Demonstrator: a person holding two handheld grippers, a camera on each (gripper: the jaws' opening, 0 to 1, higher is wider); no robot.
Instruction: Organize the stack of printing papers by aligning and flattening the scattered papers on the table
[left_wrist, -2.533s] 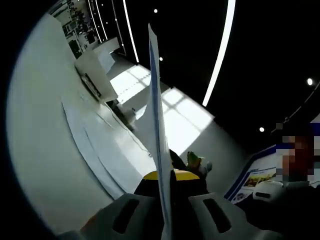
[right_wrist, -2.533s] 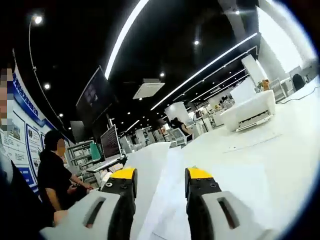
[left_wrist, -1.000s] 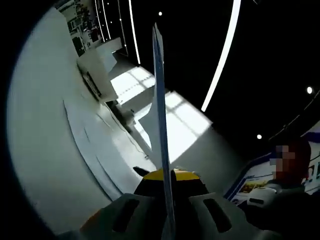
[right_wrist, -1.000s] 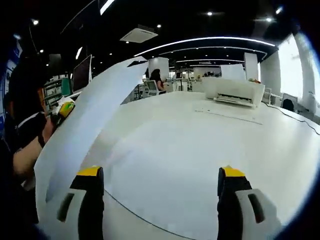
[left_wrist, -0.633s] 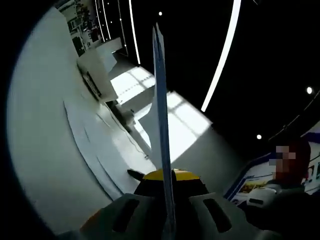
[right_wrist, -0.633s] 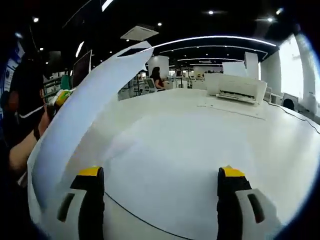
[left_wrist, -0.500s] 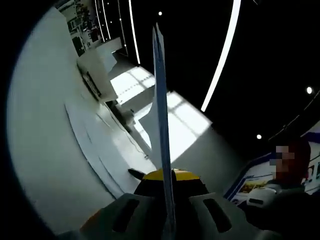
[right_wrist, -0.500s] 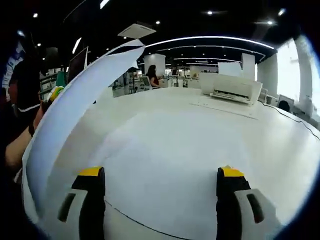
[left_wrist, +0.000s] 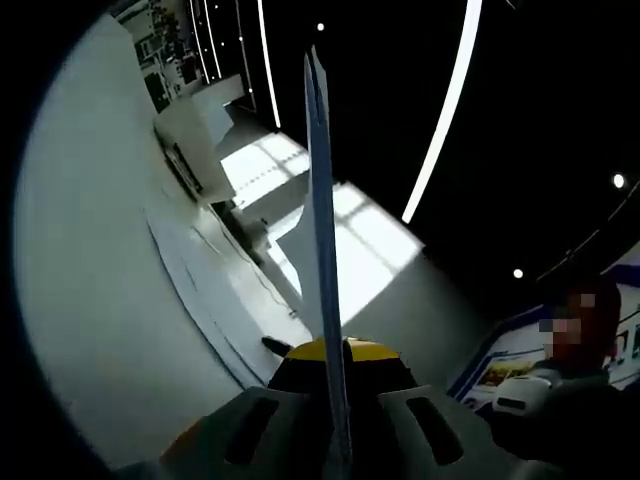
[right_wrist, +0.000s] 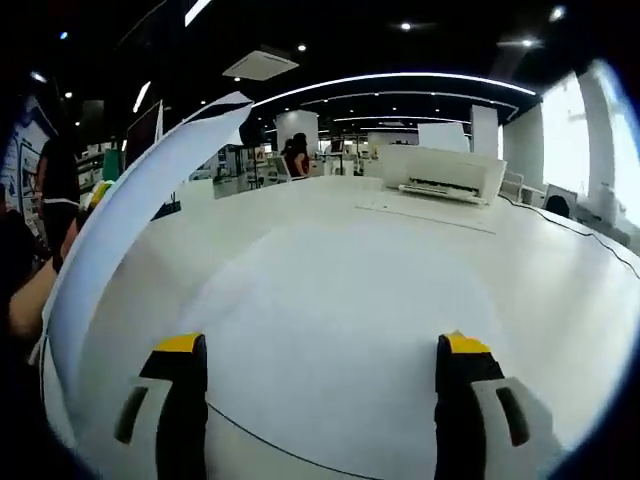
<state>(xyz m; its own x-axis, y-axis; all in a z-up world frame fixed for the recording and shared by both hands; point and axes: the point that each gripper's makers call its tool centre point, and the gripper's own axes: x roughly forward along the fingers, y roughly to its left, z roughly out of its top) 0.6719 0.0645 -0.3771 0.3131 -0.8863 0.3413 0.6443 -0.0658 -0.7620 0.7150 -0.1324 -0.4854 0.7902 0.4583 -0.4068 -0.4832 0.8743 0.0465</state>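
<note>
A white sheet of paper (left_wrist: 318, 200) stands edge-on between the yellow-tipped jaws of my left gripper (left_wrist: 332, 352), which is shut on it. In the right gripper view the same sheet (right_wrist: 120, 230) arcs up on the left, lifted off the table. White printing papers (right_wrist: 330, 320) lie flat on the white table (right_wrist: 560, 300), and their front edge passes between the jaws of my right gripper (right_wrist: 322, 352). That gripper is wide open and holds nothing. More papers (left_wrist: 205, 300) lie on the table in the left gripper view.
A white printer (right_wrist: 440, 170) sits at the far side of the table, also the printer (left_wrist: 185, 135) in the left gripper view. A cable (right_wrist: 575, 232) runs along the right. A person (right_wrist: 45, 230) stands at the left edge; desks and monitors lie behind.
My right gripper has gone from a narrow gap to wide open and now faces low across the table. The left gripper keeps its hold on the sheet, which has drifted left in the right view.
</note>
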